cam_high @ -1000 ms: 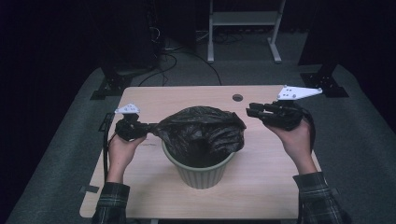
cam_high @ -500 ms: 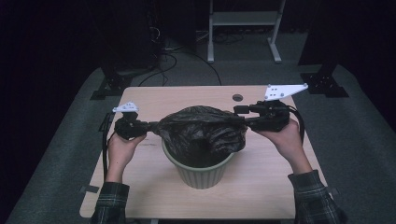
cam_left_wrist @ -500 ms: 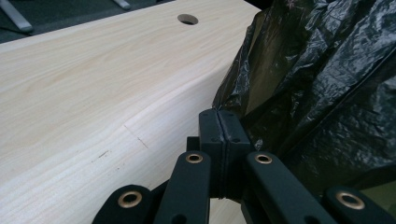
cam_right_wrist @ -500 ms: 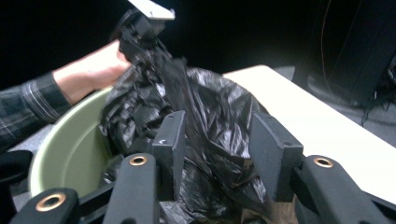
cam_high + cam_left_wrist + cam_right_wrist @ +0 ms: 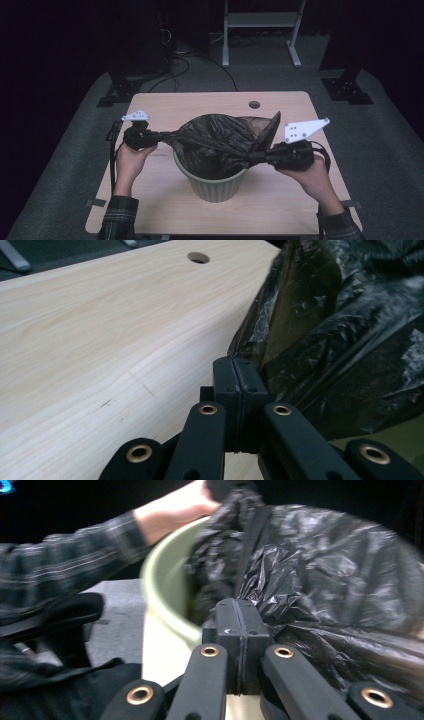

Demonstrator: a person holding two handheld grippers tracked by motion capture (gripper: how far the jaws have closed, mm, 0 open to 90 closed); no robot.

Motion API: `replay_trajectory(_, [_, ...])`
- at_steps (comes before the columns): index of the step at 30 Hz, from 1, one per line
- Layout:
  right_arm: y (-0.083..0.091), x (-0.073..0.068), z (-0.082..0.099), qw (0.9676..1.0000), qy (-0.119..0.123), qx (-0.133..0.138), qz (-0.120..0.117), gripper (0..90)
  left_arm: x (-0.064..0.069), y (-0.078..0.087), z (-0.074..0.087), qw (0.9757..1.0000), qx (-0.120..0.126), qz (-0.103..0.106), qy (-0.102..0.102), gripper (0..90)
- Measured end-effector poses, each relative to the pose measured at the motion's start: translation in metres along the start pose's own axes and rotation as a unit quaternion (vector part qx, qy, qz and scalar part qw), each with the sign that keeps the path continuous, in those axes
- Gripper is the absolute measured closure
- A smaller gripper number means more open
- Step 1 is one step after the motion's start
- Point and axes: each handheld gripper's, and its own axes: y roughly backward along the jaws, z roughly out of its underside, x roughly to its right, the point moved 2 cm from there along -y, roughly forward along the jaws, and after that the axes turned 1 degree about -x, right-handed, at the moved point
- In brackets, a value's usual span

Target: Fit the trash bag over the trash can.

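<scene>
Black bag (image 5: 217, 145) sits in the green bin (image 5: 212, 182) at mid-tabletop (image 5: 280, 200). Left claw (image 5: 159, 136) pinches the bag's left edge; right claw (image 5: 257, 159), jaws just closed, pinches the right edge. Both edges gripped; rim not yet lined.

Light wood table (image 5: 150, 210) with round cable hole (image 5: 254, 104); grey shelf frame (image 5: 260, 20) behind; cables (image 5: 182, 60) on floor.

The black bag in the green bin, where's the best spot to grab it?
Probably its loose top edge, gathered into bunches, coming in level from each side. The black bag is thin and crumpled over the green bin, so the edge pinches flat, as the left tool and right tool show.
</scene>
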Motion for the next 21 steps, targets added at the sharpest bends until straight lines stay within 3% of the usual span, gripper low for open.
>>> replay_trajectory(9, [-0.025, -0.035, 0.021, 0.9980, 0.005, -0.003, -0.063, 90.0, 0.005, -0.006, -0.002, 1.0000, -0.007, 0.004, -0.004, 89.7])
replay_trajectory(15, [-0.054, -0.051, 0.025, 0.9943, 0.015, -0.026, -0.102, 90.0, 0.005, -0.007, -0.003, 1.0000, -0.005, 0.006, -0.003, 89.7])
replay_trajectory(21, [-0.076, -0.060, 0.033, 0.9908, 0.022, -0.051, -0.123, 90.0, 0.005, -0.003, -0.003, 1.0000, 0.001, 0.009, -0.003, 89.6])
